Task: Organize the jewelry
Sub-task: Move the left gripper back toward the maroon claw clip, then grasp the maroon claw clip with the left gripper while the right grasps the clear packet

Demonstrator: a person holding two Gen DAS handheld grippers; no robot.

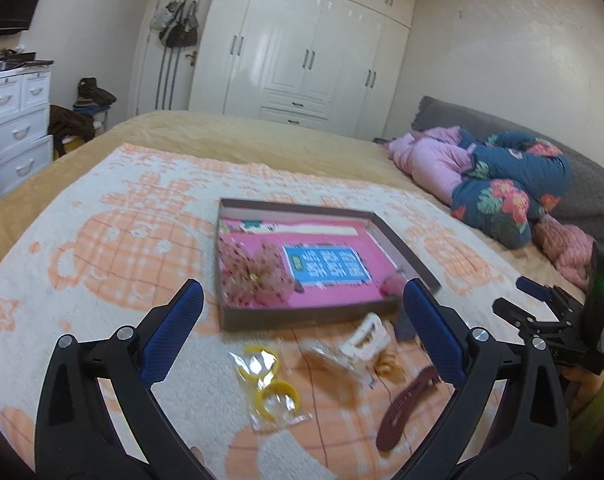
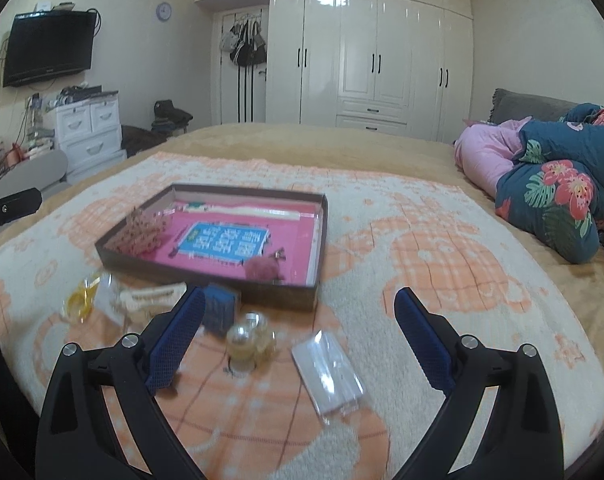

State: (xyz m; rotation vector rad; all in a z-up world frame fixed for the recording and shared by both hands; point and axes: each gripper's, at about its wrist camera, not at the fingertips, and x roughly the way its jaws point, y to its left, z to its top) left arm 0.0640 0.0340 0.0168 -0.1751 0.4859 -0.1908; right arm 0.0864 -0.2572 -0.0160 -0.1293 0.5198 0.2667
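A shallow brown box [image 1: 406,250] [image 2: 320,224] with a pink lining lies on a cream and orange blanket; a pink bow [image 1: 258,276] and a pink pompom [image 1: 392,286] [image 2: 264,269] are inside. In front of it lie yellow rings in a clear bag [image 1: 268,384] [image 2: 80,300], a white claw clip [image 1: 366,338] [image 2: 150,295], a maroon hair clip [image 1: 406,408], a small blue box [image 2: 220,308], a pearl piece [image 2: 248,338] and a clear packet [image 2: 328,372]. My left gripper [image 1: 302,304] hangs open above the rings. My right gripper [image 2: 300,308] is open, empty, above the pearl piece.
The blanket [image 2: 442,264] covers a tan bed. A rolled floral quilt [image 2: 558,200] and pink bedding [image 1: 430,160] lie at the right. White wardrobes [image 2: 374,60] stand behind, a white drawer unit [image 2: 88,128] at the left. The other gripper's body [image 1: 562,316] shows at the right edge.
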